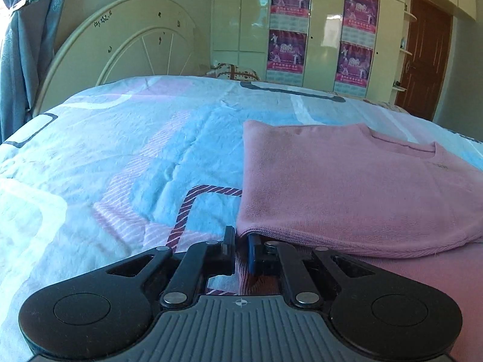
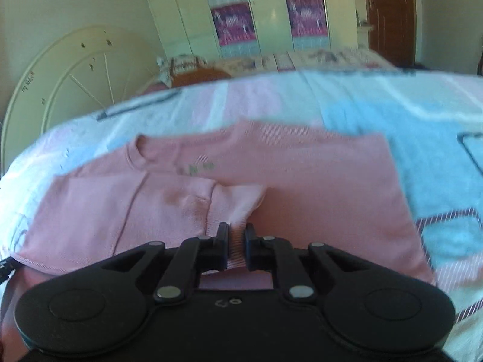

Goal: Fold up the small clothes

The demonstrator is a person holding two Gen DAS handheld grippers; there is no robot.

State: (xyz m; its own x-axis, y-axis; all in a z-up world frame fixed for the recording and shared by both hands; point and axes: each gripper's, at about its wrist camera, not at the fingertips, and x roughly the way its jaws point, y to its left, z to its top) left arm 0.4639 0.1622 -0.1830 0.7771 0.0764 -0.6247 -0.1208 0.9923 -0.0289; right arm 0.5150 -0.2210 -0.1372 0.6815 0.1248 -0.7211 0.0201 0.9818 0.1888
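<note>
A pink sweater point(image 1: 347, 187) lies flat on the bed's pastel quilt point(image 1: 120, 157), neckline toward the far side. The left gripper point(image 1: 241, 242) has its fingers pinched on the near hem at the sweater's corner. The right gripper point(image 2: 237, 235) has its fingers pressed onto a bunched fold of the same sweater, near its middle. A white headboard point(image 1: 129, 39) stands behind.
</note>
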